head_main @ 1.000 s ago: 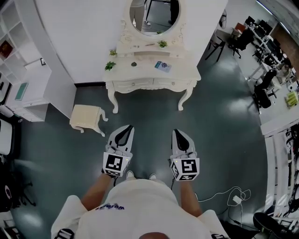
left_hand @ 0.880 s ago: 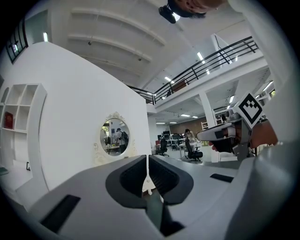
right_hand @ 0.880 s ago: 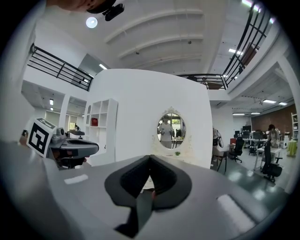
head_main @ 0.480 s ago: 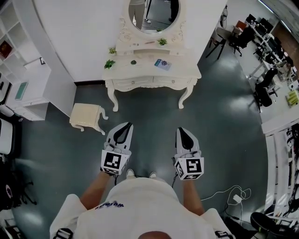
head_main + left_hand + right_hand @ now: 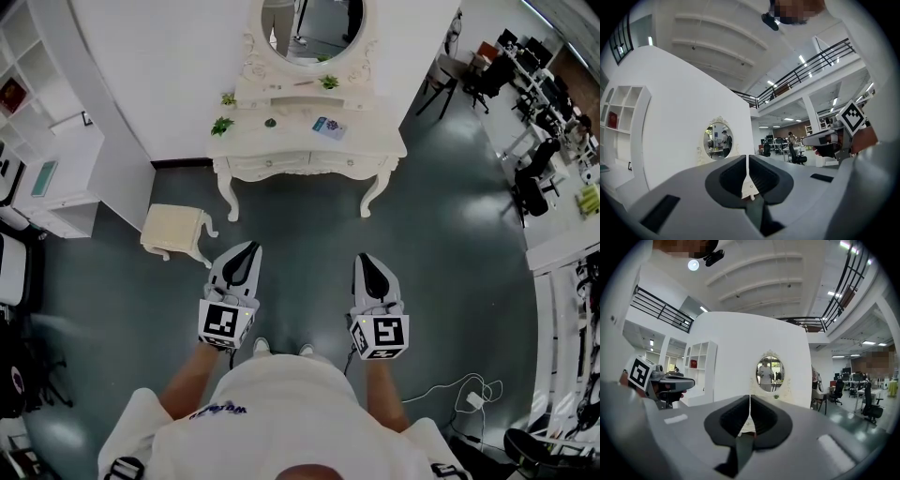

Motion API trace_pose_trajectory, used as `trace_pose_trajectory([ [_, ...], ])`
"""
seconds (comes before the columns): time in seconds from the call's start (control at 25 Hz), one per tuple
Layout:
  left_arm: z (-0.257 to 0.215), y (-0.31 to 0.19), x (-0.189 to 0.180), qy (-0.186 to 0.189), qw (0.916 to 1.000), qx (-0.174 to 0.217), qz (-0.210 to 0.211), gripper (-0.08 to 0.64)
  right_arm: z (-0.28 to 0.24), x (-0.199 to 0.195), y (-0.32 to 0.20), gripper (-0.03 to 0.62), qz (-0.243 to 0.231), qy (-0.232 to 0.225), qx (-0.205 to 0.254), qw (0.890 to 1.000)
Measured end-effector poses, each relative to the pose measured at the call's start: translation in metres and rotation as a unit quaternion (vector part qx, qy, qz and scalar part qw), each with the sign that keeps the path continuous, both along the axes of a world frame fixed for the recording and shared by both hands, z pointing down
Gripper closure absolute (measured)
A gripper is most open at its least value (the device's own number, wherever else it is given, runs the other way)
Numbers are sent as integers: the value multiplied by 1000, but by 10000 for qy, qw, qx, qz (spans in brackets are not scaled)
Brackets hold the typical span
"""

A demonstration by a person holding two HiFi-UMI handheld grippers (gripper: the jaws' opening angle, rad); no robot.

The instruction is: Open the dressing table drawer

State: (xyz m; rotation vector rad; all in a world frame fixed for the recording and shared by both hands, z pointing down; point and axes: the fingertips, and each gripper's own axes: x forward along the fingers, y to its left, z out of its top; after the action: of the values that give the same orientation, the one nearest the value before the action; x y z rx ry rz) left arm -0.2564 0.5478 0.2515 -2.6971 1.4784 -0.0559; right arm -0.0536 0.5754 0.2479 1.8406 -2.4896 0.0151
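Barely any change from a second ago. Left tongs [image 5: 247,248] and right tongs [image 5: 367,258] are both clenched with nothing between them; both gripper views show the jaws meeting in a thin seam, empty. In the head view they float side by side over the dark floor [image 5: 441,244], pointing at the desk [image 5: 380,148], well short of it. Versus the earlier frames the left one sits a touch further left and the right one a touch further right, so the gap between them is slightly wider; otherwise same pose. The drawer [image 5: 309,166] is in the desk's front under the top, flush and closed, same as before, nothing touching it. The oval mirror [image 5: 311,28] stands on the desk against the white wall, and the cream stool [image 5: 174,232] sits off the desk's left leg, unmoved. Whole scene sits marginally higher in the head view than a second ago.
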Motion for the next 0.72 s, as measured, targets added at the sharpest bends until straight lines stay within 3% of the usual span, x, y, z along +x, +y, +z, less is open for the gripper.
trace_pose_trajectory([
  [0.32,-3,-3,-7,46,10000,48,-65,505,0,1,-1,566,23,-38,15,10000],
  [0.72,-5,-2,-16,58,9999,-17,-141,459,2,0,3,452,37,-66,33,10000],
])
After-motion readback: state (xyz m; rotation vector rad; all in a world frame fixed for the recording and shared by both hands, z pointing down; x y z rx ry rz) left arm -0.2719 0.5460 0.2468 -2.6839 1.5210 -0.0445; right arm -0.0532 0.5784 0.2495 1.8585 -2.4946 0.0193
